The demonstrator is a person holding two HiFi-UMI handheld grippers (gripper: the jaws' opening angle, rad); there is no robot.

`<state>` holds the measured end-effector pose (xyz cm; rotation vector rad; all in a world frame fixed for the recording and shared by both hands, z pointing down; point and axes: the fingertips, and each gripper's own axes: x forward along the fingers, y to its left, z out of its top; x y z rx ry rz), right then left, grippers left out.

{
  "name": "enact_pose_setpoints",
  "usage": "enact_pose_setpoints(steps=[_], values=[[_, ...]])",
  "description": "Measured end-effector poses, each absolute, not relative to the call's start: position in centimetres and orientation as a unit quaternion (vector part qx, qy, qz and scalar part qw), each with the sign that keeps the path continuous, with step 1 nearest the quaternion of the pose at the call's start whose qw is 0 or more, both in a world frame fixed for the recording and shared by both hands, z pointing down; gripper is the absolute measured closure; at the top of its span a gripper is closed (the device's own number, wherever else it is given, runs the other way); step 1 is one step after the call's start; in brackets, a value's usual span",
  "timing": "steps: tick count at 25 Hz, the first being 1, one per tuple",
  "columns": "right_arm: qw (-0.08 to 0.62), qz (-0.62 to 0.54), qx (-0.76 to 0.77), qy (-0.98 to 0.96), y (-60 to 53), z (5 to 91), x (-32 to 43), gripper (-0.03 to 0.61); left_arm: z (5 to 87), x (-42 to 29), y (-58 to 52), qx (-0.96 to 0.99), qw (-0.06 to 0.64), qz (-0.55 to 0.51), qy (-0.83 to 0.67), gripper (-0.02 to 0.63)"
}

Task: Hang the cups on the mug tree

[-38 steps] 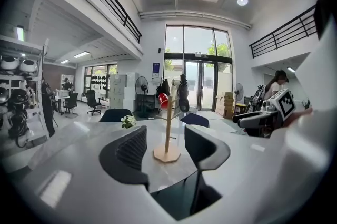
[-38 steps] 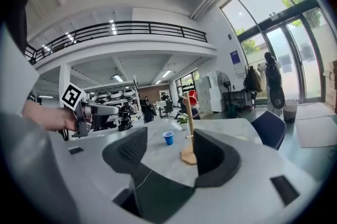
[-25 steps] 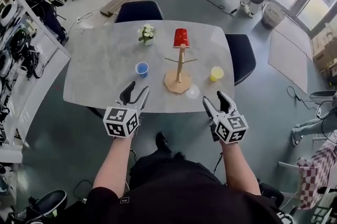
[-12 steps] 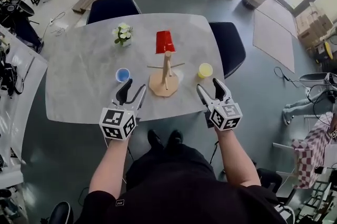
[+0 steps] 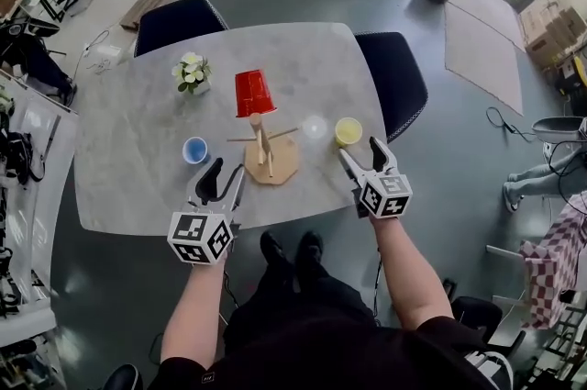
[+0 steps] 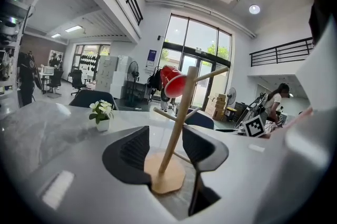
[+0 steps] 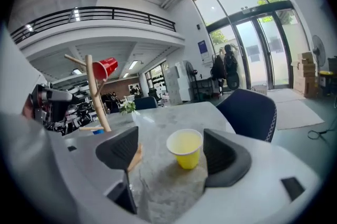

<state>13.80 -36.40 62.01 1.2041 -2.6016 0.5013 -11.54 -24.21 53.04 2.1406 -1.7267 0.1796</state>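
Observation:
A wooden mug tree (image 5: 261, 143) stands mid-table with a red cup (image 5: 254, 93) upside down on its top. A blue cup (image 5: 194, 150) sits to its left and a yellow cup (image 5: 348, 131) to its right. My left gripper (image 5: 223, 181) hovers at the near table edge, open; its jaws have just been closing a little with nothing between them. In the left gripper view the tree (image 6: 176, 128) shows beyond that gap. My right gripper (image 5: 362, 154) is open, its jaws have just been opening, and the yellow cup (image 7: 185, 148) stands just ahead, framed by them and untouched.
A small white pot of flowers (image 5: 192, 73) stands at the far left of the grey marble table (image 5: 138, 168). Two dark chairs (image 5: 179, 16) are pushed in at the far side and far right corner. Grey floor surrounds the table.
Both grippers have moved forward over the near table edge. The right one has come close behind the yellow cup with its jaws wider apart. The cups and tree have not moved.

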Motion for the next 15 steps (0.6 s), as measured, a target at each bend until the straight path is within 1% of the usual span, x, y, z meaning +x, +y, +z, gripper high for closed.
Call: enact_pose_setpoints(steps=[8, 11, 15], values=[[0.148, 0.175, 0.399, -0.888, -39.0, 67.2, 13.4, 0.216, 55.1, -11.0, -24.8, 0.750, 0.209, 0.079, -0.622, 0.419], [0.162, 0.174, 0.395, -0.887, -39.8, 68.3, 12.9, 0.216, 55.6, -10.6, -24.6, 0.746, 0.222, 0.078, -0.623, 0.420], [0.183, 0.163, 0.387, -0.889, -40.7, 69.4, 12.2, 0.216, 55.5, -10.1, -24.6, 0.743, 0.223, 0.083, -0.626, 0.428]])
